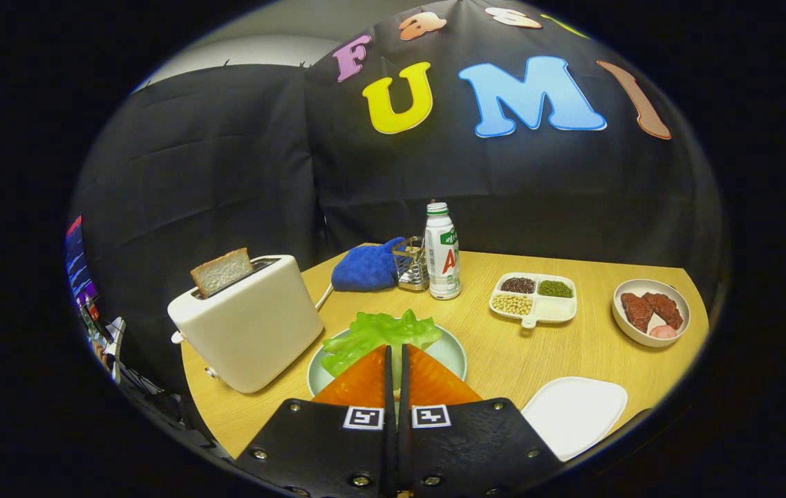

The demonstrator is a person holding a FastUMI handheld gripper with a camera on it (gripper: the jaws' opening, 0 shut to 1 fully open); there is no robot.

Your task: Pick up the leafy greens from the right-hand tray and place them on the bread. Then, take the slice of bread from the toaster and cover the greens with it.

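My gripper (396, 349) is shut on the leafy greens (375, 333), a pale green ruffled leaf that spreads out just ahead of the fingertips. The greens hang over a round pale-green plate (451, 353), and together with the fingers they hide the plate's middle. Left of the plate stands a white toaster (247, 332) with a slice of bread (221, 271) sticking up out of its slot. The white right-hand tray (576, 411) lies to the right of the fingers with nothing on it.
Beyond the plate stand a white bottle (442, 252), a small metal rack (412, 264) and a blue cloth mitt (366, 268). A divided dish of beans (534, 297) and a bowl of meat pieces (650, 311) sit further right on the wooden table (503, 360).
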